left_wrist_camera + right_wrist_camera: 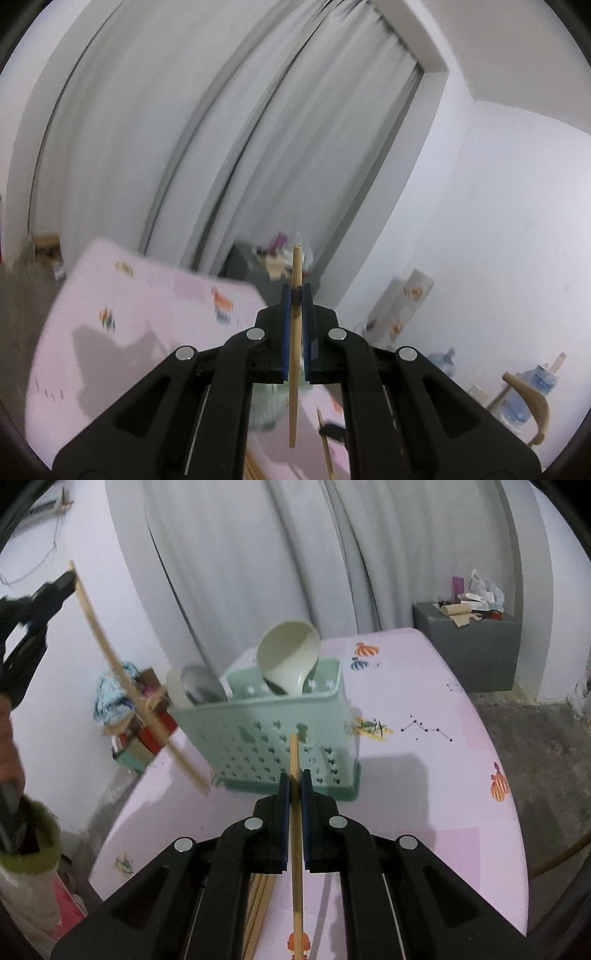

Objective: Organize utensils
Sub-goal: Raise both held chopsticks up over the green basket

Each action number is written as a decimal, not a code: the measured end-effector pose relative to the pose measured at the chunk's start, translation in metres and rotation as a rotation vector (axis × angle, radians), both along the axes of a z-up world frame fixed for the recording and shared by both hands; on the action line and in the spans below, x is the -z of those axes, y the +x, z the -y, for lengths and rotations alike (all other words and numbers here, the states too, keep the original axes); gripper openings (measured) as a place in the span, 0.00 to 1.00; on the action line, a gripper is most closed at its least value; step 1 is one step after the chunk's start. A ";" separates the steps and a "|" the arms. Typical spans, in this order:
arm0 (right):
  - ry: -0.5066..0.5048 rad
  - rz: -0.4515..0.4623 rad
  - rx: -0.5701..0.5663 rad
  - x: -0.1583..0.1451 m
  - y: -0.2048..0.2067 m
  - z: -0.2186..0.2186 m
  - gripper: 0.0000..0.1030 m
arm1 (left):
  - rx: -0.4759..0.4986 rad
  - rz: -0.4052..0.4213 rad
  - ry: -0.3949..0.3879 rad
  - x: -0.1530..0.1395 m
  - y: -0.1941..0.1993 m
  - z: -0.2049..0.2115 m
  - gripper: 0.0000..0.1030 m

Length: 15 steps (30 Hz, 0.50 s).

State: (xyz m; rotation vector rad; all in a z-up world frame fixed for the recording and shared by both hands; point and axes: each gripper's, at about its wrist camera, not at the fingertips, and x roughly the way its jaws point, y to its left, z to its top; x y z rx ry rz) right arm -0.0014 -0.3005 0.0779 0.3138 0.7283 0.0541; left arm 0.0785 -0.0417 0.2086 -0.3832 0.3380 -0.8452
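My left gripper (295, 295) and right gripper (294, 779) each clench one chopstick (295, 830). Spoons (288, 661) already stand in the green basket (280, 746) mid-table (443, 775); spare chopsticks (258, 915) remain at the near edge.

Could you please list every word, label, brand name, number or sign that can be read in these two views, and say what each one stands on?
No readable text in either view.
Pink tablecloth: only printed pictures and dotted line patterns, no letters.
Green utensil caddy: star and shape cut-outs, no label.
Items on the grey cabinet: too small and blurred to read.
Water bottles in the left wrist view: any labels are blurred.
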 end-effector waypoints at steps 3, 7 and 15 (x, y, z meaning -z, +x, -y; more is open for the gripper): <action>0.012 0.017 -0.003 0.001 0.002 -0.002 0.06 | -0.038 0.063 0.002 -0.016 0.007 0.007 0.04; 0.029 0.033 -0.006 0.004 0.005 0.000 0.06 | -0.086 0.113 0.015 -0.020 0.020 0.021 0.04; 0.045 0.049 -0.013 0.002 0.001 0.002 0.06 | -0.180 0.110 0.110 0.026 0.051 0.051 0.04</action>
